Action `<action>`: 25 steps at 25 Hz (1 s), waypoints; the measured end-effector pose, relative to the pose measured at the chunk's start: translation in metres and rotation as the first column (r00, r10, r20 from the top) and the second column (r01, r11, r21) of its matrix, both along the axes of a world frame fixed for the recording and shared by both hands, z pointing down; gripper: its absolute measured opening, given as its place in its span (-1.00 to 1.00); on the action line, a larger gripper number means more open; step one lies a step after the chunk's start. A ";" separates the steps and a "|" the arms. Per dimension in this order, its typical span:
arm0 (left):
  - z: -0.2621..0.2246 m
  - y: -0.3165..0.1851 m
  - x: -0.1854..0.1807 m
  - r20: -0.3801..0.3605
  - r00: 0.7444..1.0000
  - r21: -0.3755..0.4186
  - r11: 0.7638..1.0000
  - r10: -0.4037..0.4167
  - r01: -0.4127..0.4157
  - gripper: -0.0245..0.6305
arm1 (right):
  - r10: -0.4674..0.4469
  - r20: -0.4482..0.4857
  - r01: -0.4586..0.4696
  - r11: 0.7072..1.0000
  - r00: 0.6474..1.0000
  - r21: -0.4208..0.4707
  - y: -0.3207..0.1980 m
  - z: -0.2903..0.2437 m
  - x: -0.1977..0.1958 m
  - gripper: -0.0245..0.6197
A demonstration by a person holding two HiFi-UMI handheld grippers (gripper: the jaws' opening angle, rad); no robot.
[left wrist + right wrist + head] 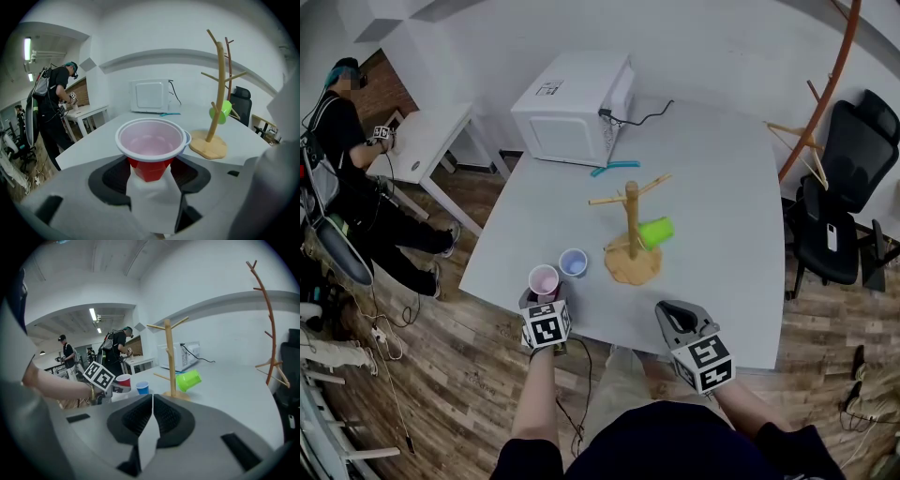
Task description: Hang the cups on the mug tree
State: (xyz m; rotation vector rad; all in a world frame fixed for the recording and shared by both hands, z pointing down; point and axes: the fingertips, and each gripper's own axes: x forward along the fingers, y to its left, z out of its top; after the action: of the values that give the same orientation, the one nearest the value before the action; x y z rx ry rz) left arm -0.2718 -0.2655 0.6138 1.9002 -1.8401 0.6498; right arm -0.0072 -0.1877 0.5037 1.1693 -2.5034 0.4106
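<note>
My left gripper [150, 173] has the red cup [150, 143] clamped low on its body, jaws spread wide around it. This is at the lower left of the head view, near the front edge of the table [722, 178]. The blue cup [573, 262] stands just beside it. At centre, the green cup [656, 231] hangs tilted on the tree [631, 217]. My right gripper [152, 414], lower right, is closed on nothing. A microwave [572, 108] sits at the top.
</note>
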 end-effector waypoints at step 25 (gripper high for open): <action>-0.093 -0.006 0.063 0.101 0.981 0.077 0.982 0.167 -0.175 -0.07 | -0.004 0.024 0.003 0.999 1.000 0.036 0.057 -0.020 0.021 -0.82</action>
State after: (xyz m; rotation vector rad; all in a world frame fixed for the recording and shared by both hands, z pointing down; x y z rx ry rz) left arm -0.2092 -0.2720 0.5207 2.1358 -1.8002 0.7392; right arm 0.0137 -0.1303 0.4841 1.1797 -2.5433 0.3831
